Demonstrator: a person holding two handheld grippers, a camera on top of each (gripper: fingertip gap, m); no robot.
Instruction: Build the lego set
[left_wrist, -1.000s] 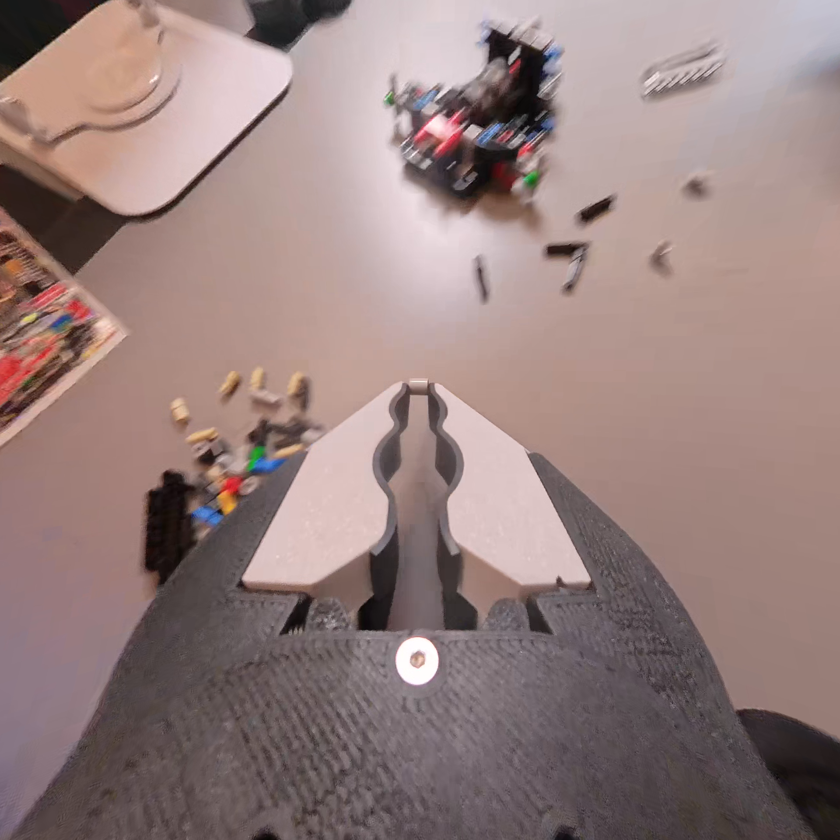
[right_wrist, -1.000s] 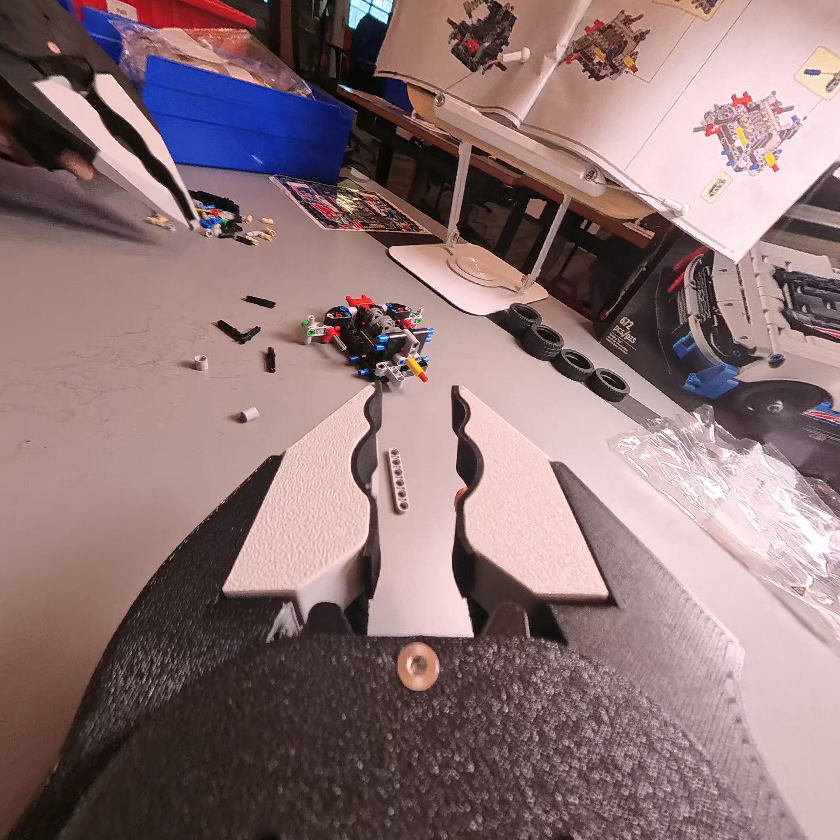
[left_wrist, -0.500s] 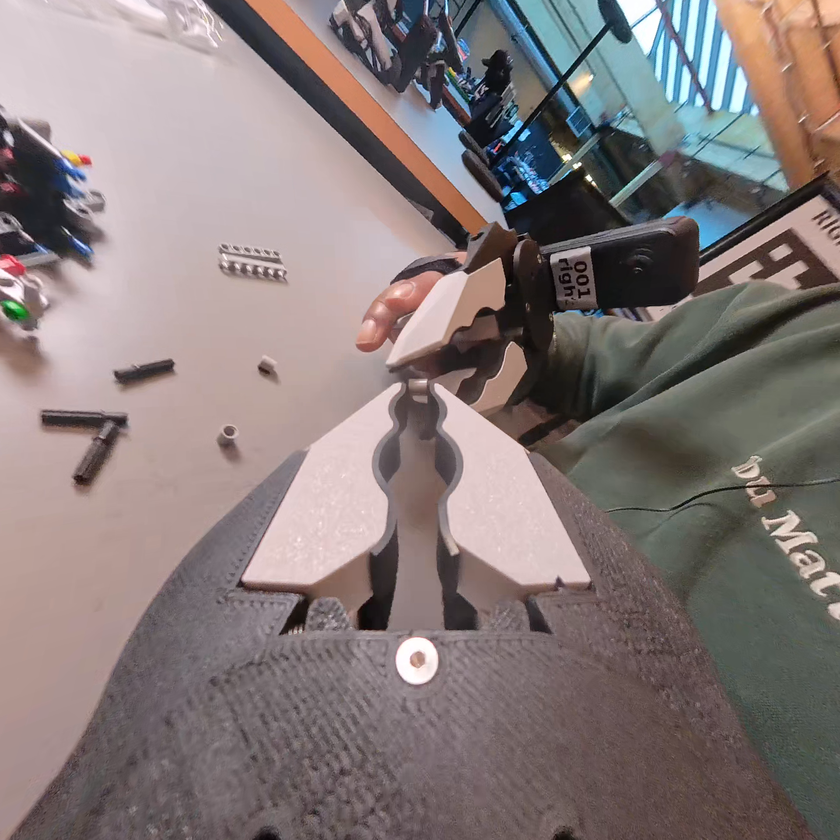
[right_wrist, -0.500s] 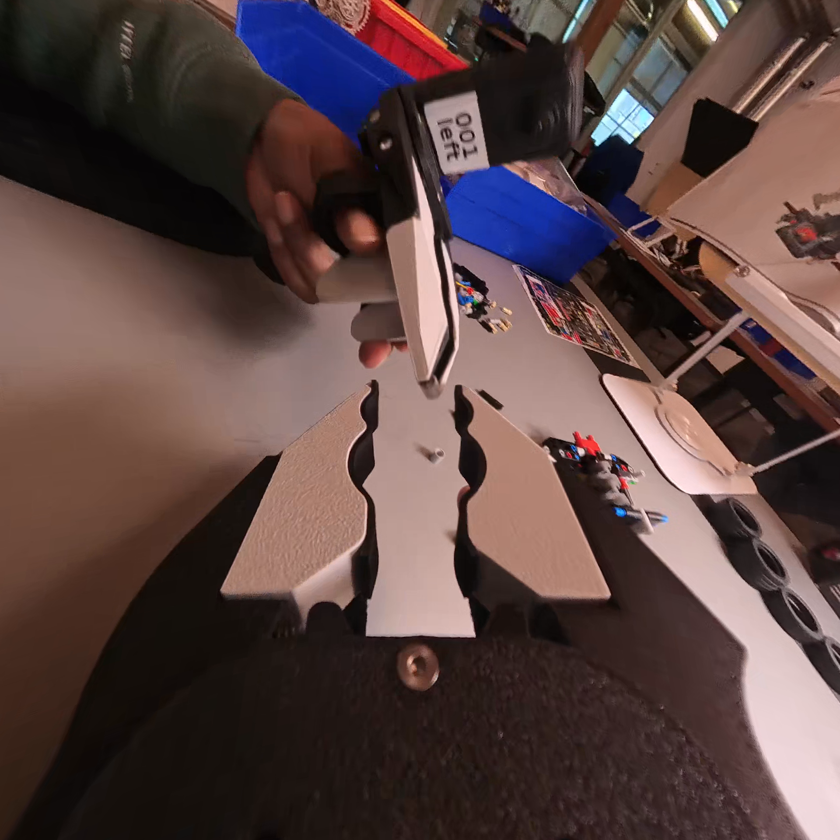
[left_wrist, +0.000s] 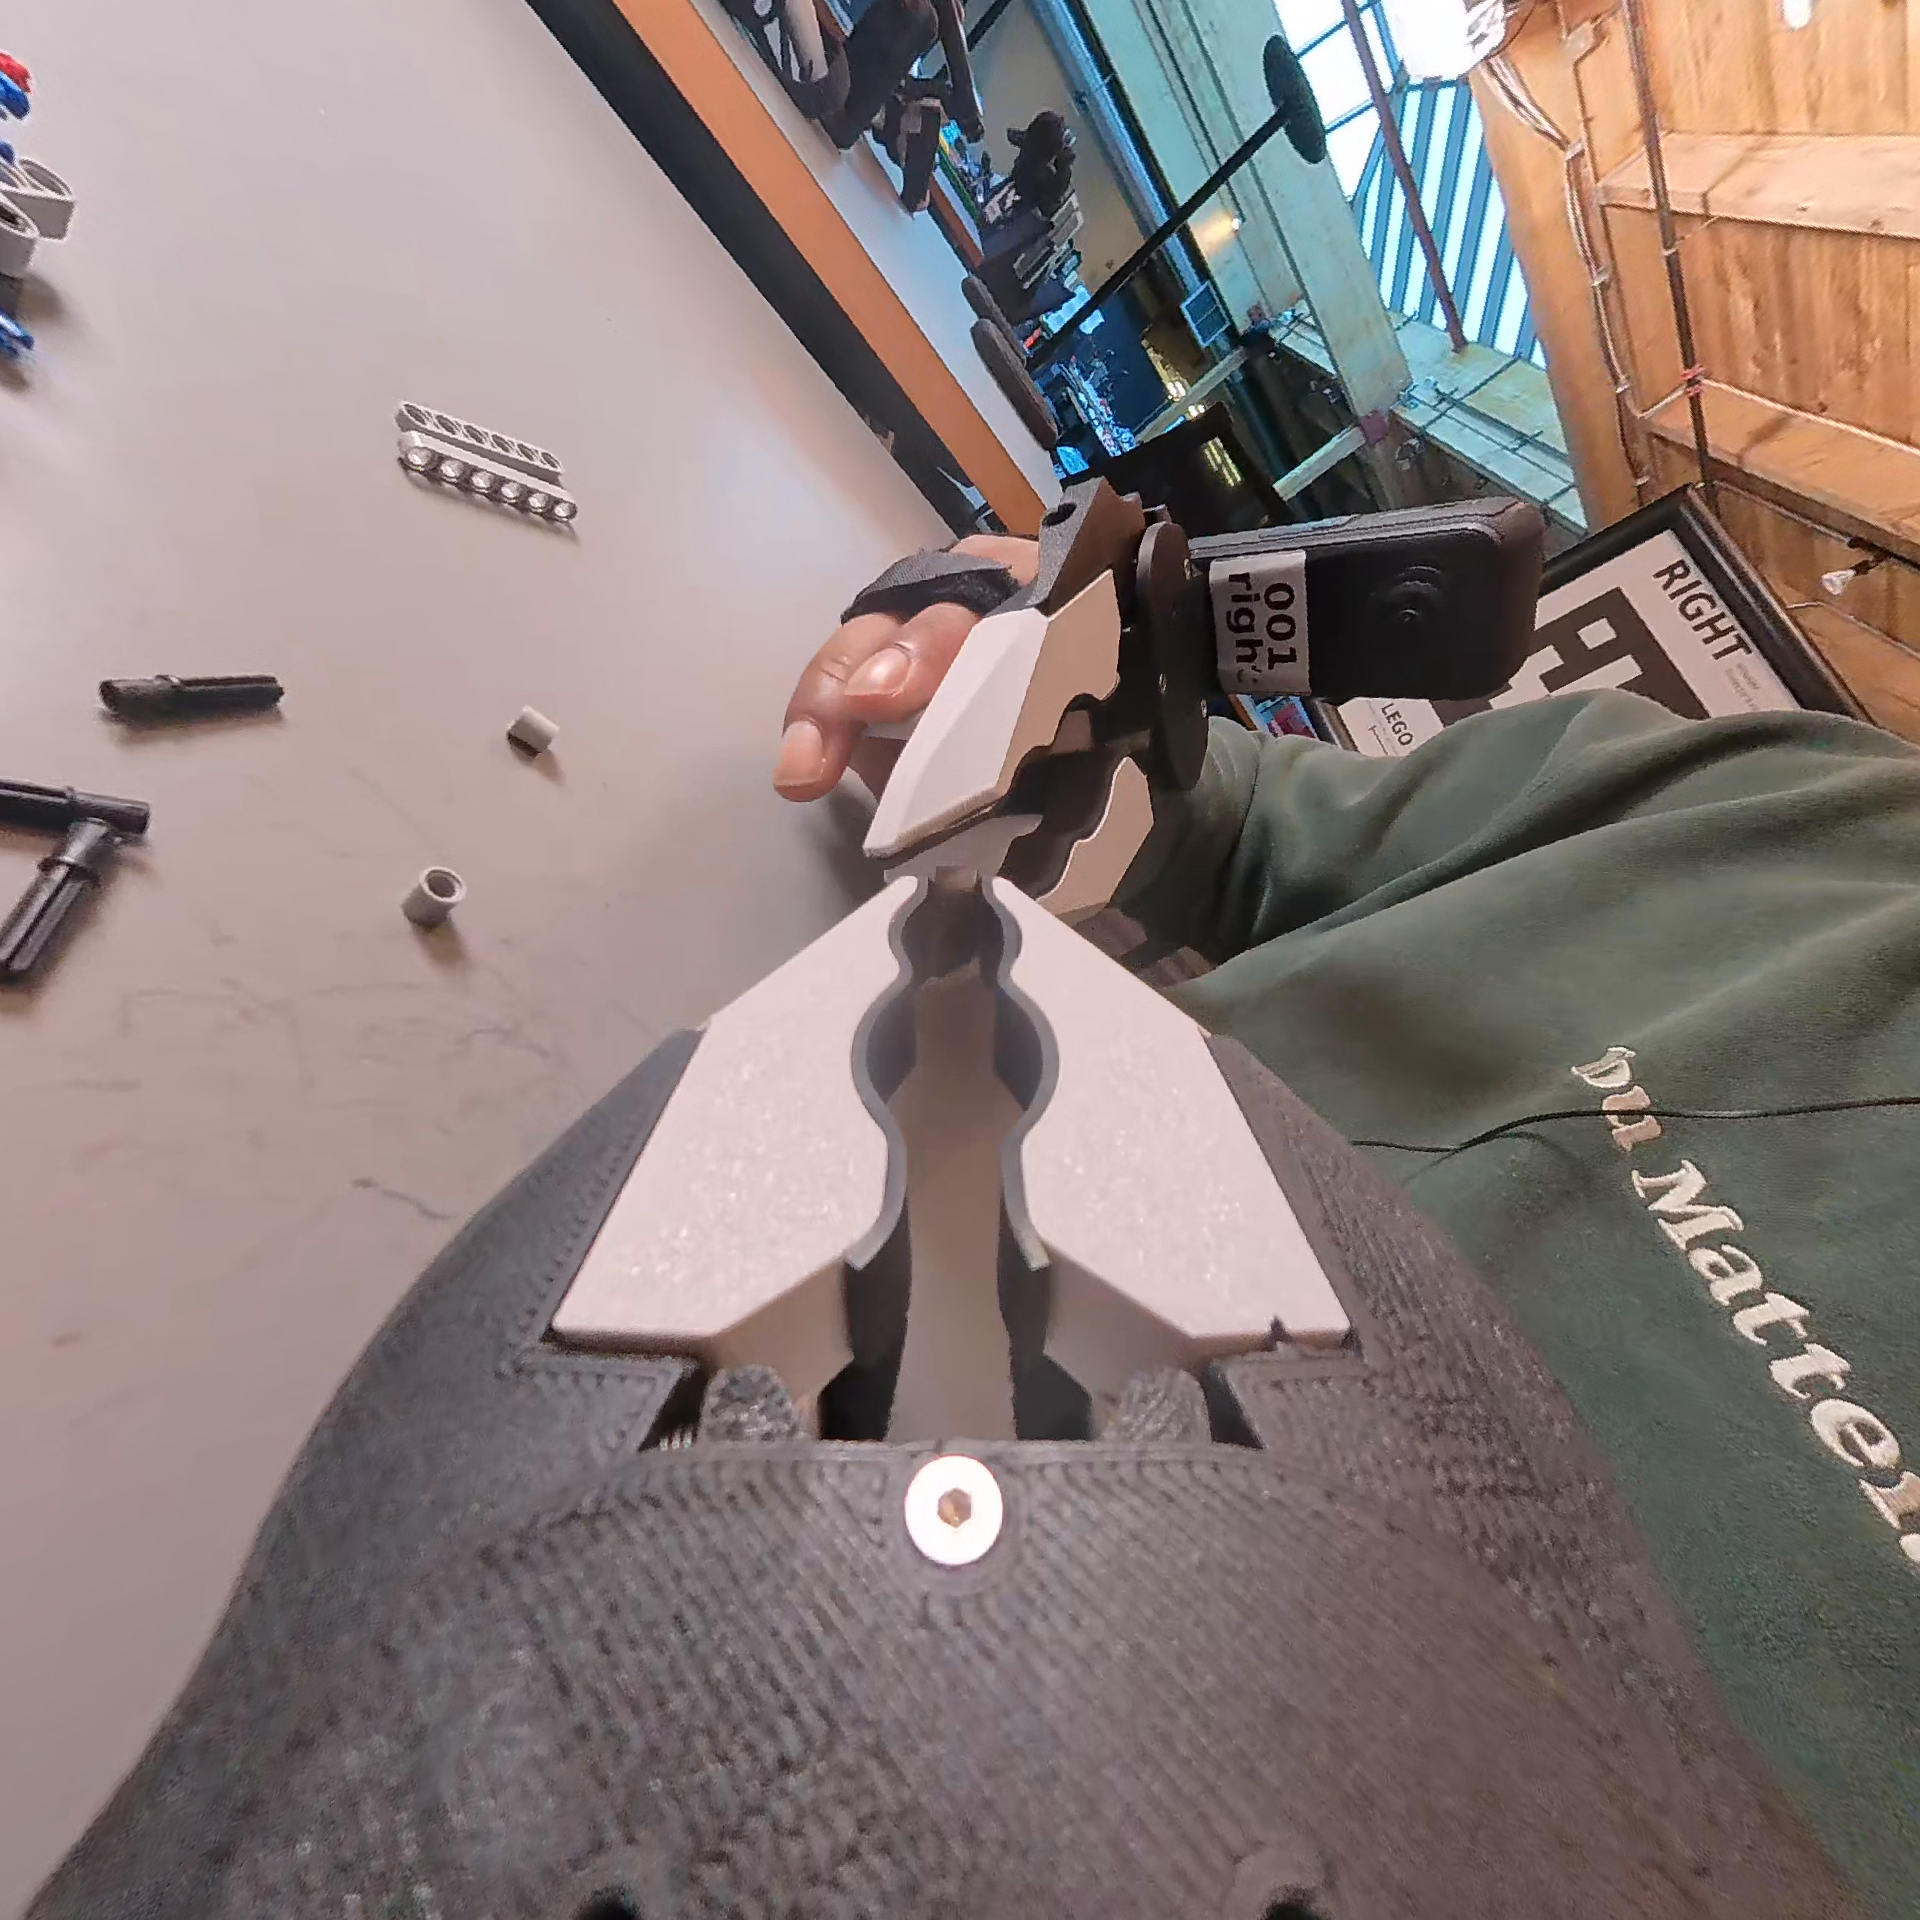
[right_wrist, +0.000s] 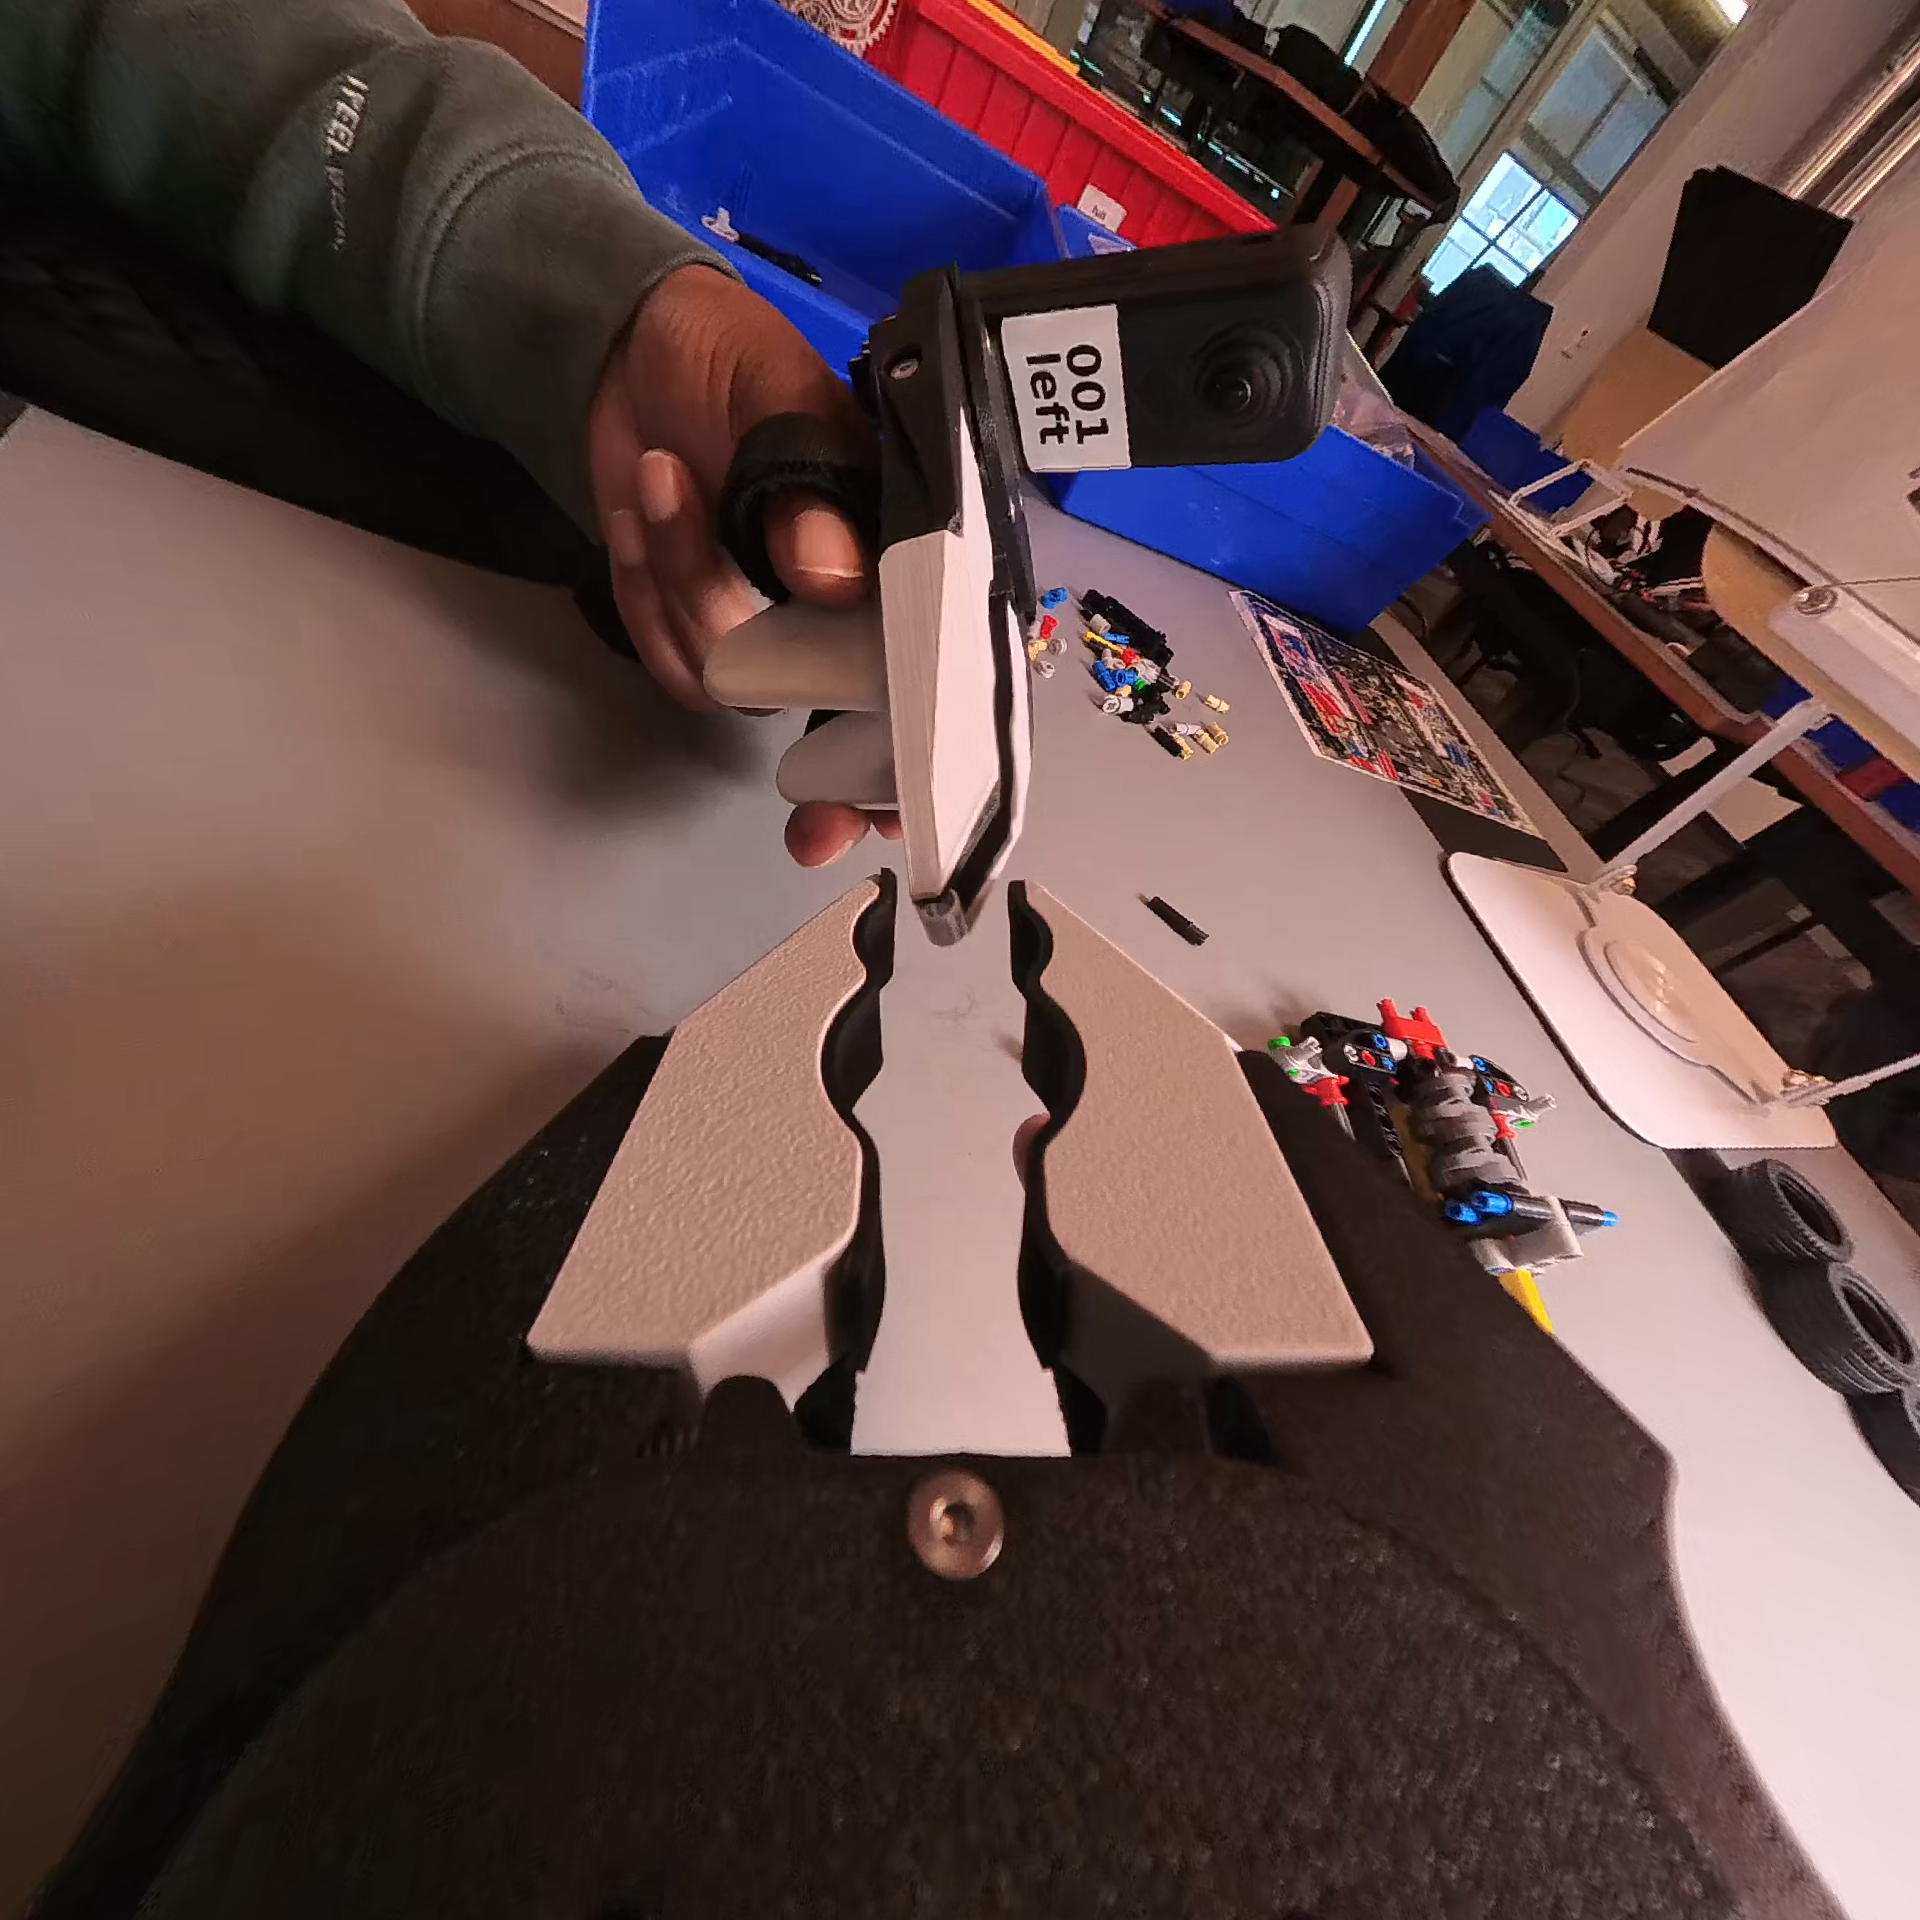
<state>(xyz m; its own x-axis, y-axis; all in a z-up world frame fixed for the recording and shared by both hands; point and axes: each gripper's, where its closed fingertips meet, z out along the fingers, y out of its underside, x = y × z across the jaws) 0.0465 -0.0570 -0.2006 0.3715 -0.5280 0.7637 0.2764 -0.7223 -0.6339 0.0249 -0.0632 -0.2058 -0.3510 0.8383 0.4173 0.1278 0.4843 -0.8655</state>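
Note:
My left gripper (left_wrist: 954, 891) is shut on a small grey piece (left_wrist: 953, 876) at its fingertips. My right gripper (right_wrist: 948, 902) is open, and its fingers (left_wrist: 977, 727) meet the left gripper tip to tip above the table. In the right wrist view the left gripper (right_wrist: 951, 902) points down and holds the grey piece (right_wrist: 943, 921) between the right gripper's open jaws. I cannot tell whether the piece touches the right gripper's fingers. The partly built model (right_wrist: 1423, 1122) lies on the table to the right.
Two grey beams (left_wrist: 483, 473), black pins (left_wrist: 192, 691), and two grey bushes (left_wrist: 436, 896) lie loose on the table. A pile of small parts (right_wrist: 1132, 675), a sticker sheet (right_wrist: 1371, 707), a white stand base (right_wrist: 1642, 997), tyres (right_wrist: 1808, 1247) and blue bins (right_wrist: 831, 177) stand farther off. Less than 4 cm separates the two grippers' tips. The partly built model (right_wrist: 1423, 1122) is about 20 cm from both grippers' fingertips.
My left gripper swung away from the parts pile, still holding the grey piece, and met the right gripper. The right gripper turned left towards it and stayed open.

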